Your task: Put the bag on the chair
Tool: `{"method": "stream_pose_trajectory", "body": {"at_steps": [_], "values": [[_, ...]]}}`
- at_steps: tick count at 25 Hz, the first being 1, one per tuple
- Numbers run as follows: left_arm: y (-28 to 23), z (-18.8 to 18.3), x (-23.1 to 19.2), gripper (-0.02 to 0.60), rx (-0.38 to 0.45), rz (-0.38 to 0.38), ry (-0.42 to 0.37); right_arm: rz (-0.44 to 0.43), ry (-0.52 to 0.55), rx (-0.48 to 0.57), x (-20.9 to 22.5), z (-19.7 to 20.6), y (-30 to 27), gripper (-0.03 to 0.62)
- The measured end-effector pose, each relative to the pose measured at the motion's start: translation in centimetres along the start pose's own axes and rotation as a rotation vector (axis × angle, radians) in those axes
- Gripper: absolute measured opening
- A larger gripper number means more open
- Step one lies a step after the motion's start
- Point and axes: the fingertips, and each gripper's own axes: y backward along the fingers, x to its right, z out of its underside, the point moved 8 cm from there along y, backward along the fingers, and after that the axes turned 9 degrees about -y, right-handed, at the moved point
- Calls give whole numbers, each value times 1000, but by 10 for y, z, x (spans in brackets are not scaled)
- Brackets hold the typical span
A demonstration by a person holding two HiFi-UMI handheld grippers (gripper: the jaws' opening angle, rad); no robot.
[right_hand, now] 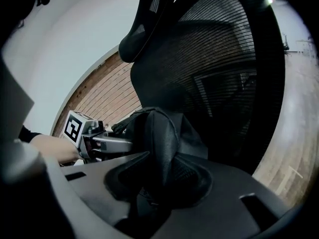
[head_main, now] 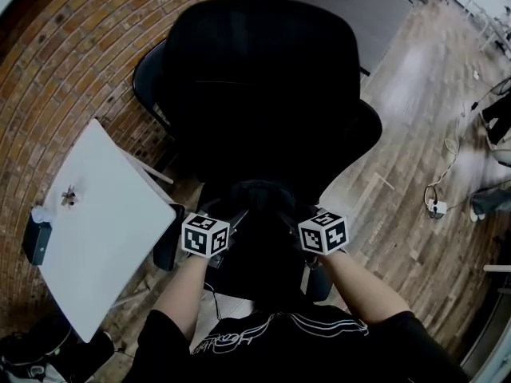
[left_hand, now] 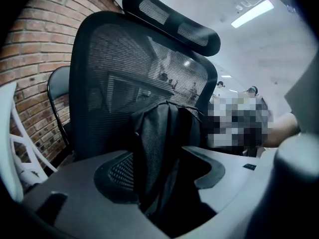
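From above I see the black chair (head_main: pixel 263 78), with the dark bag (head_main: pixel 259 194) at its seat between my left hand-held gripper (head_main: pixel 233 215) and right hand-held gripper (head_main: pixel 287 218). A white counter (head_main: pixel 104 246) stands to the left.

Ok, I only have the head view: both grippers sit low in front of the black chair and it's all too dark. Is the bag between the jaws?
Observer: Yes. The right gripper has its jaws pinched on a bunched fold of the bag.
Reviewer: And the left?
Observer: The left gripper has its jaws wider apart. Bag fabric hangs between them and looks loose rather than squeezed.
Reviewer: What's right behind the bag?
Observer: The chair. Its back is see-through mesh, with a headrest on top.
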Motion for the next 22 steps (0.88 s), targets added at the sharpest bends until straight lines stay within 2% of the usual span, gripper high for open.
{"method": "stream_pose_trajectory", "body": {"at_steps": [3, 6, 8, 11, 14, 17, 20, 22], "values": [[8, 4, -2, 324, -8, 16, 26, 8, 14, 16, -5, -3, 5, 237], [22, 6, -3, 348, 4, 14, 39, 70, 81, 40, -10, -4, 21, 310], [37, 6, -1, 354, 24, 8, 44, 96, 130, 49, -16, -2, 36, 325], [62, 8, 8, 354, 46, 16, 42, 94, 189, 56, -35, 4, 61, 325], [88, 8, 31, 353, 69, 60, 30, 44, 216, 78, -65, 14, 88, 316], [121, 5, 63, 339, 120, 104, 6, -36, 175, 139, -100, 27, 116, 221], [159, 0, 102, 221, 181, 133, -34, -95, 148, 206, -134, 45, 145, 124], [182, -3, 127, 173, 227, 163, -57, -127, 176, 235, -157, 58, 161, 88]]}}
